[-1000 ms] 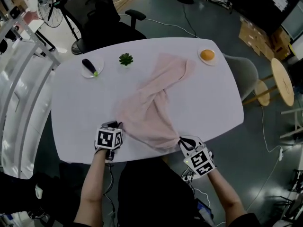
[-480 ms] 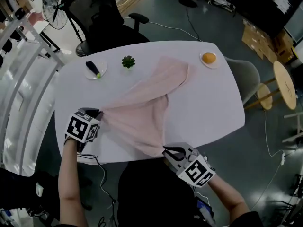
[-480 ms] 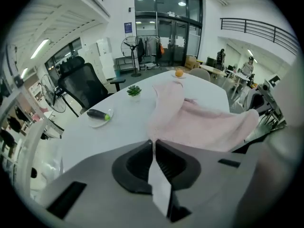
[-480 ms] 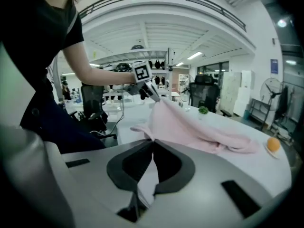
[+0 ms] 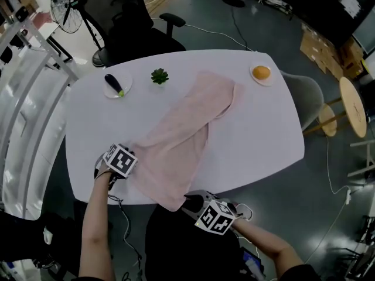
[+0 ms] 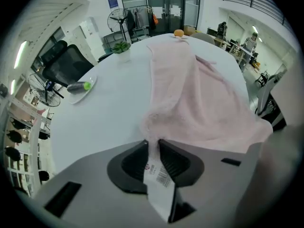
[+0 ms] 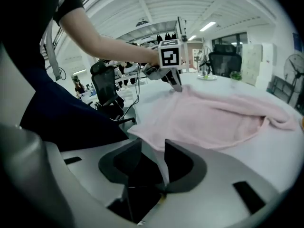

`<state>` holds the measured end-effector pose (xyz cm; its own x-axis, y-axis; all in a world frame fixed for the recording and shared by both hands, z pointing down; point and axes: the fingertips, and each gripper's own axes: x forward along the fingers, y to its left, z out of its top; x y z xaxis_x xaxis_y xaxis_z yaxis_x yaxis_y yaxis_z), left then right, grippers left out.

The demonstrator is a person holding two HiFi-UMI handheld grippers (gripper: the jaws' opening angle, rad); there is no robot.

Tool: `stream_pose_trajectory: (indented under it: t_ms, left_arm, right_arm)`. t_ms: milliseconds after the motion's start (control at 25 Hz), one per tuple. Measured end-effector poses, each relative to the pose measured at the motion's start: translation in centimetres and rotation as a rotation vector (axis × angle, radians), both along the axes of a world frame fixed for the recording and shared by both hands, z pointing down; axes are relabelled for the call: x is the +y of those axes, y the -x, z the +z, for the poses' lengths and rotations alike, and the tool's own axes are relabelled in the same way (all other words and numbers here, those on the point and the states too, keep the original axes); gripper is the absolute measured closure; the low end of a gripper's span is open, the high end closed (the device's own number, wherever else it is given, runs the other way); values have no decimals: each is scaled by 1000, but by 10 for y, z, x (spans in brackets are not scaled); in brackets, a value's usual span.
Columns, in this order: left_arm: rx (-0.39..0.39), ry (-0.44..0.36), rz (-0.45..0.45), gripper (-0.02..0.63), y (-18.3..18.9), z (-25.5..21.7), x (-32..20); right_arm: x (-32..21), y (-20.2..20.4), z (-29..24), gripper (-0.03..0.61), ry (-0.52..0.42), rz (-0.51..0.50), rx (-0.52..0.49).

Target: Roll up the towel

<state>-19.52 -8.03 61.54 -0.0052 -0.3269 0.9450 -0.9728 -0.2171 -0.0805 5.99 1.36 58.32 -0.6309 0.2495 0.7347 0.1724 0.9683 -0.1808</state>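
I have the pale pink terry towel [image 5: 181, 139] lying on a slant across the white oval surface [image 5: 263, 139], its far end up near the small white plate with an orange fruit [image 5: 261, 72] and its near end spilling just over the front rim. My left tool [image 6: 152, 142] sits low at the left-front part of the surface with its jaws narrow and clamped on the towel's left corner. They have just been easing apart a little, yet the cloth and its white printed label [image 6: 159, 179] fill the gap. My right tool [image 7: 152, 144] hangs just beyond the front rim, off the surface. Its jaws have just been opening and now stand partly apart, with the towel's near corner drooping loose between them, lying against one jaw only. A wide stretch of bare white top runs from the towel's right edge to the right rim. On the left side, a narrower bare band lies between the towel and the small plate with a dark long vegetable [image 5: 115, 84] and the little green potted plant [image 5: 159, 75], both near the far rim and well apart from the cloth. Past the far rim stands a black office chair [image 5: 126, 28], and a pale chair [image 5: 304, 92] stands at the right end.
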Motion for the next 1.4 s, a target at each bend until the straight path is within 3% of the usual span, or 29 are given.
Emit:
stream_pose_trajectory:
  t_ms: [120,280,400,600,760,1000,1120,1280,1400]
  left_arm:
    - [11,-45,20,443,-9,-11,1]
    - [107,-219,55,419,-42,-59,-12]
    - [221,-286,133,417,-93,-79,-18]
    - [349,-292,229,417,-177,-78,-16]
    - [382,-268,183,417,-215,-67,-13]
    - [290,-232,-20,413,-239,-38,-19]
    - [214,-217,-118,413,-249,-26,-26]
    - [94,-175,-227,419,-255,-11,-35]
    - [21,-133,-267,475,-254,3,-40]
  right_arm:
    - [-22,-2,-12,350,25,69,-7]
    - [-91,-5,-44,342,2,249,-42]
    - [-159,-12,-61,351,-84,385,-56]
    - [-273,-21,-77,353,-233,551,-56]
    - [-349,-25,-78,353,-303,558,-27]
    - [-460,-33,-52,347,-390,465,54]
    - [-504,-29,-31,316,-427,308,131]
    - [-528,-12,-5,293,-493,9,255]
    - [-524,-8,15,307,-455,-147,335]
